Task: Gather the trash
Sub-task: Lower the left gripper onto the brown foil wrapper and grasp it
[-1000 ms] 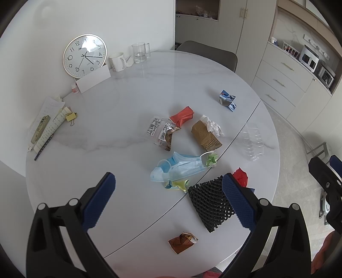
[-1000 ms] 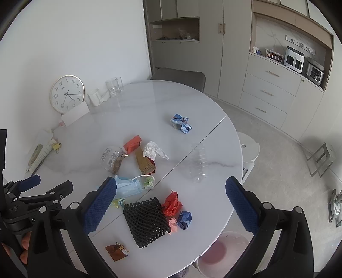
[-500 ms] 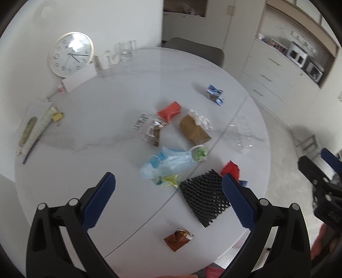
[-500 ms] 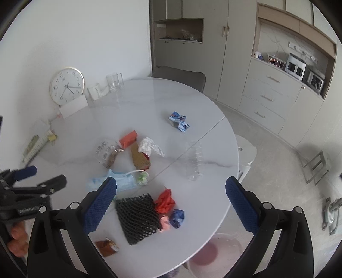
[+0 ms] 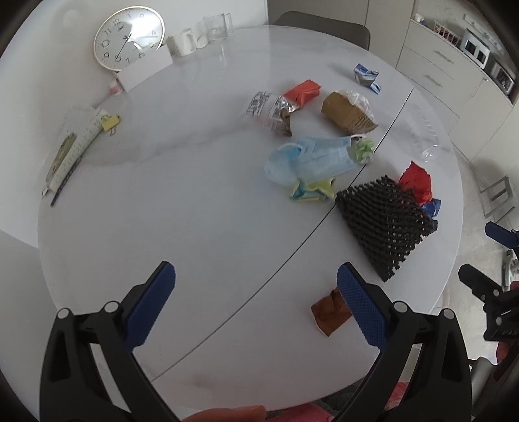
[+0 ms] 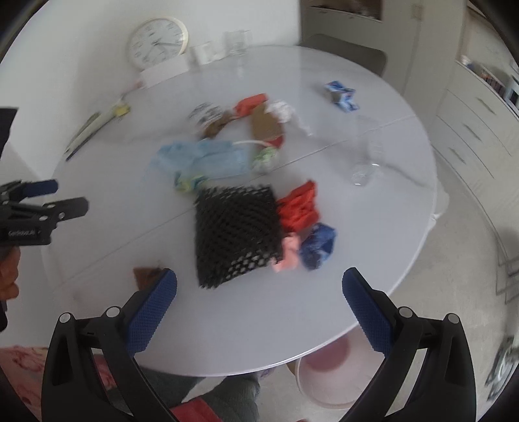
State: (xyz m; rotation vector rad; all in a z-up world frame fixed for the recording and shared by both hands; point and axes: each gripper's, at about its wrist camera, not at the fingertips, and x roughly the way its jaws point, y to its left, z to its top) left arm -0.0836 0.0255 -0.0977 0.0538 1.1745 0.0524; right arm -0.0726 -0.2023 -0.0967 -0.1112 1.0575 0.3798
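Trash lies on a round white table (image 5: 162,201): a black foam net (image 5: 386,220) (image 6: 236,233), a blue face mask (image 5: 311,160) (image 6: 204,159), red crumpled paper (image 5: 416,181) (image 6: 298,204), a blue wad (image 6: 318,245), a brown wrapper (image 5: 329,315) (image 6: 146,276), a brown paper bag (image 5: 348,113), a red pack (image 5: 303,91) and a clear bottle (image 6: 369,159). My left gripper (image 5: 256,298) is open and empty above the table's near side. My right gripper (image 6: 259,302) is open and empty, above the near edge in front of the net.
A pinkish-white bin (image 6: 327,373) stands on the floor under the table's near right edge. A clock (image 5: 128,37), cups (image 5: 185,42), a glass (image 5: 217,26) and stationery (image 5: 78,146) sit at the table's far left. Cabinets (image 5: 454,65) line the right.
Both grippers have dropped lower and closer to the table, so the trash looks larger. The right wrist view is blurred from motion. Both stay open and empty.
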